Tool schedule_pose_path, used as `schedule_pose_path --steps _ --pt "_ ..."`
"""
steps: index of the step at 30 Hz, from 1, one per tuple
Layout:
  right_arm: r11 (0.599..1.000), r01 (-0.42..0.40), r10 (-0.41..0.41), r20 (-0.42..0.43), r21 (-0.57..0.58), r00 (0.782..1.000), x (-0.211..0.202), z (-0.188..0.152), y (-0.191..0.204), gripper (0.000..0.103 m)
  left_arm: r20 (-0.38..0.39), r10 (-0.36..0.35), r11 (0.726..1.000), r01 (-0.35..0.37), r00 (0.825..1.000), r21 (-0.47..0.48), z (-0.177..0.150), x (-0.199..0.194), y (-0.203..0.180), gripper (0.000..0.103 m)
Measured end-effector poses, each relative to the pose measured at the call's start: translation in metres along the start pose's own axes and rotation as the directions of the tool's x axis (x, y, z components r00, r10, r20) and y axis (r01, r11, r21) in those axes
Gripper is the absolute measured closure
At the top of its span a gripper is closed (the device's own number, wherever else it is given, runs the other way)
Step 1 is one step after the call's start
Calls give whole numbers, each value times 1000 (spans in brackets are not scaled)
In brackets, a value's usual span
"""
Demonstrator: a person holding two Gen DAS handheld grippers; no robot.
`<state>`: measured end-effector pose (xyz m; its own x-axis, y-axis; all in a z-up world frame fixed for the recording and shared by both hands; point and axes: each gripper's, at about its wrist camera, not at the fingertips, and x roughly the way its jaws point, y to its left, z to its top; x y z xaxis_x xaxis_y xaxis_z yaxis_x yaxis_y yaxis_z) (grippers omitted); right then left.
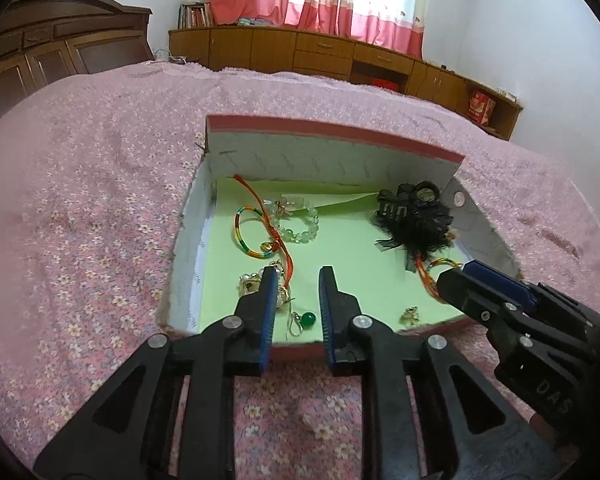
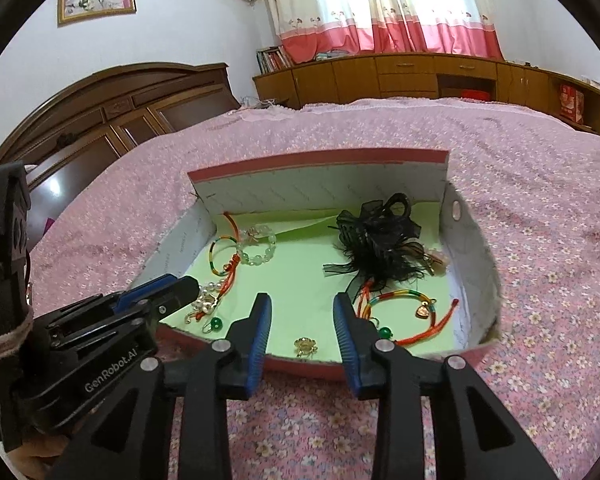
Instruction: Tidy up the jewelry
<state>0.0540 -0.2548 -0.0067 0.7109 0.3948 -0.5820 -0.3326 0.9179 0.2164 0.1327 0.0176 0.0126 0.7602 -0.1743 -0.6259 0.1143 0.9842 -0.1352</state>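
Note:
A shallow cardboard box [image 1: 340,128] [image 2: 320,164] with a green paper floor lies on the bed. At its left are a striped bangle [image 1: 244,236], a clear bead bracelet [image 1: 300,222], a red cord and a pearl piece [image 2: 206,300]. A black hair clip with feathers [image 1: 416,216] [image 2: 376,240] lies at the right, with a second striped bangle with a heart charm [image 2: 404,304]. A green bead earring [image 1: 306,318] and a small gold piece [image 2: 305,345] lie near the front wall. My left gripper [image 1: 298,276] is open above the green earring. My right gripper [image 2: 302,302] is open above the gold piece.
A pink flowered bedspread [image 1: 100,200] covers the bed around the box. A dark wooden headboard [image 2: 112,112] stands at the left. Wooden cabinets [image 1: 320,52] and pink curtains line the far wall.

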Motion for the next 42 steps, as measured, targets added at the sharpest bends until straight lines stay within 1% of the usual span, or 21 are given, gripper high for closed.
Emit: schedule_pose_path --steps 5,8,12,16,19,25,33,42 --pt "1000 7 -7 32 11 999 -19 -3 -1 64 37 -6 1000 6 999 5 -2 -24 -7 84" --pt "1000 13 -14 51 23 999 -30 -6 -3 62 48 -4 1000 3 999 10 -2 -31 -8 82" --pt "999 37 -39 76 30 996 -44 -12 -5 59 55 -2 1000 1 998 16 -7 -39 -11 77" --pt "997 69 -72 96 37 993 -56 -20 -8 55 62 -1 1000 1 998 14 -14 -44 -13 75" --pt "995 89 -93 105 43 990 -62 -27 -10 54 63 3 1000 -4 998 16 -19 -46 -16 75" --pt "994 104 -109 128 41 986 -73 -37 -11 53 73 46 998 -48 996 30 -26 -48 -21 75" --pt "992 114 -120 137 46 983 -79 -42 -12 52 74 49 997 -53 996 53 -32 -49 -29 75" --pt "991 121 -127 135 52 983 -81 -46 -14 52 77 44 998 -48 996 50 -33 -49 -31 74"
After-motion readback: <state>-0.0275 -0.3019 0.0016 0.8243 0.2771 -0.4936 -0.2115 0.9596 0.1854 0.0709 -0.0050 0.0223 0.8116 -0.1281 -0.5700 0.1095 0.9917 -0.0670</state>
